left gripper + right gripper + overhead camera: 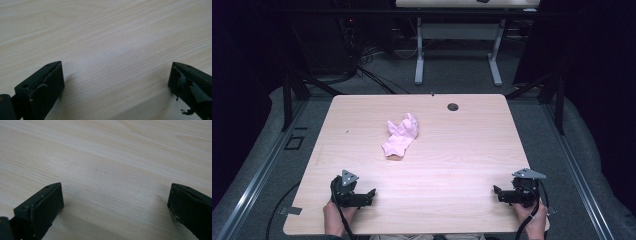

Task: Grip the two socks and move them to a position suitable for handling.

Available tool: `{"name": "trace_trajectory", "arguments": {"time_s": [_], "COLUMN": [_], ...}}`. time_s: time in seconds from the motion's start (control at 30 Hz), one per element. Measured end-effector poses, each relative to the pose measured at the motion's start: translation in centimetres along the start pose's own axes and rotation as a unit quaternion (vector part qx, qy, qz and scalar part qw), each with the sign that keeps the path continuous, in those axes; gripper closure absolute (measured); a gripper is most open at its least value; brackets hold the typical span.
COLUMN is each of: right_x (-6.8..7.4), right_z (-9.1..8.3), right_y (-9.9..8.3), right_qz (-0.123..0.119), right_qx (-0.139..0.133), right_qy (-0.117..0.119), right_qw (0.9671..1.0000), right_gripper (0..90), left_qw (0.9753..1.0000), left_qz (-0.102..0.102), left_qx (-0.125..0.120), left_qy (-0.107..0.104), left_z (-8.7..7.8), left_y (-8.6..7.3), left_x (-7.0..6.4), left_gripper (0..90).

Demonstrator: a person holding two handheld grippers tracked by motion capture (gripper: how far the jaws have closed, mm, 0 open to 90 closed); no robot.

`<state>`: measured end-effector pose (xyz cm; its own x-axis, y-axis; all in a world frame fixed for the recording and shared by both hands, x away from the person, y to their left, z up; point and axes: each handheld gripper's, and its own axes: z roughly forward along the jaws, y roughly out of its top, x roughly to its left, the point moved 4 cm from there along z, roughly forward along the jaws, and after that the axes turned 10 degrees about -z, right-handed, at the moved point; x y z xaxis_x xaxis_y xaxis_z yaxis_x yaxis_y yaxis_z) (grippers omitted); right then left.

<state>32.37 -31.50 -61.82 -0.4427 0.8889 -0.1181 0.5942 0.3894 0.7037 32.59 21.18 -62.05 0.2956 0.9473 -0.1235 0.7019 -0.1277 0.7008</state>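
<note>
A crumpled pink cloth [401,136] lies mid-counter [462,150], just short of the round cable hole [453,106]. Nearer the person, well apart from the cloth, left tool [371,192] and right tool [497,190] rest released, jaws wide, seemingly poised before reaching.

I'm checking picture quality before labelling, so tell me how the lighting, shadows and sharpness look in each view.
High view: the table is evenly lit, the room around it dark, and the pink cloth looks slightly washed out. Left gripper view: soft shadows beside the open jaws, wood grain fairly sharp. Right gripper view: similar, with the far grain softer.
</note>
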Motion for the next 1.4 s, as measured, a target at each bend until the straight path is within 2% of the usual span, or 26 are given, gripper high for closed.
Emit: {"name": "trace_trajectory", "arguments": {"time_s": [0.13,0.23,0.3,0.33,0.37,0.43,0.47,0.53,0.57,0.6,0.63,0.8,0.83,0.87,0.97,1.03,1.07,1.1,1.23,1.4], "right_x": [0.0,0.0,0.0,0.0,0.0,0.0,0.0,0.0,0.0,0.0,0.0,0.0,0.0,0.0,0.0,0.0,0.0,0.0,0.0,-0.1], "right_z": [0.0,0.0,0.0,0.0,0.0,0.0,0.0,0.0,0.0,0.0,0.0,0.0,0.0,0.0,0.0,0.0,0.0,0.0,0.0,0.0], "right_y": [0.0,0.0,0.0,0.0,0.0,0.0,0.0,0.0,0.0,0.0,0.0,0.0,0.0,0.0,0.0,0.0,0.0,0.0,0.0,0.0], "right_qz": [0.000,0.000,0.000,0.001,0.001,0.001,0.001,0.001,0.002,0.002,0.002,0.002,0.003,0.003,0.002,0.003,0.003,0.003,0.004,0.004], "right_qx": [0.000,0.000,0.000,0.000,0.000,0.002,0.002,0.001,0.001,0.001,0.001,0.002,0.002,0.002,0.003,0.003,0.003,0.003,0.003,0.003], "right_qy": [0.000,0.000,0.000,-0.001,-0.002,-0.002,-0.002,-0.001,-0.001,-0.001,-0.001,-0.002,-0.002,-0.002,-0.004,-0.005,-0.004,-0.004,-0.005,-0.005], "right_qw": [1.0000,1.0000,1.0000,1.0000,1.0000,1.0000,1.0000,1.0000,1.0000,1.0000,1.0000,1.0000,1.0000,1.0000,1.0000,1.0000,1.0000,1.0000,1.0000,1.0000], "right_gripper": [0.0,0.0,0.0,0.0,0.0,0.0,0.0,0.0,0.0,0.0,0.0,0.0,0.0,0.0,0.0,0.0,0.0,0.0,0.0,0.0], "left_qw": [1.0000,0.9998,0.9995,0.9995,0.9991,0.9985,0.9985,0.9976,0.9968,0.9968,0.9965,0.9942,0.9933,0.9933,0.9921,0.9911,0.9909,0.9909,0.9906,0.9896], "left_qz": [-0.002,-0.010,-0.002,-0.002,0.005,0.012,0.012,0.023,0.034,0.034,0.040,0.065,0.072,0.072,0.078,0.074,0.072,0.072,0.063,0.072], "left_qx": [0.002,0.001,0.000,0.000,-0.005,-0.009,-0.009,-0.014,-0.015,-0.015,-0.015,-0.011,-0.008,-0.008,-0.004,-0.001,-0.001,-0.001,0.001,0.014], "left_qy": [-0.003,-0.018,-0.032,-0.032,-0.042,-0.054,-0.054,-0.064,-0.070,-0.070,-0.072,-0.085,-0.090,-0.090,-0.098,-0.111,-0.114,-0.114,-0.121,-0.124], "left_z": [-0.1,-0.4,-0.8,-0.8,-1.0,-1.1,-1.1,-1.0,-0.7,-0.7,-0.6,0.8,1.4,1.4,2.6,3.4,4.3,4.3,6.2,8.7], "left_y": [0.1,0.7,2.0,2.0,3.1,4.4,4.4,5.8,7.1,7.1,7.8,11.1,12.4,12.4,14.3,15.4,16.6,16.6,18.7,20.5], "left_x": [0.2,0.3,0.1,0.1,-0.2,-0.5,-0.5,-0.9,-1.4,-1.4,-1.6,-3.2,-3.8,-3.8,-4.5,-4.9,-5.3,-5.3,-5.7,-6.4], "left_gripper": [0.1,0.1,0.2,0.2,0.2,0.2,0.2,0.2,0.2,0.2,0.2,0.3,0.9,1.2,2.0,2.3,2.5,3.1,7.4,9.1]}}
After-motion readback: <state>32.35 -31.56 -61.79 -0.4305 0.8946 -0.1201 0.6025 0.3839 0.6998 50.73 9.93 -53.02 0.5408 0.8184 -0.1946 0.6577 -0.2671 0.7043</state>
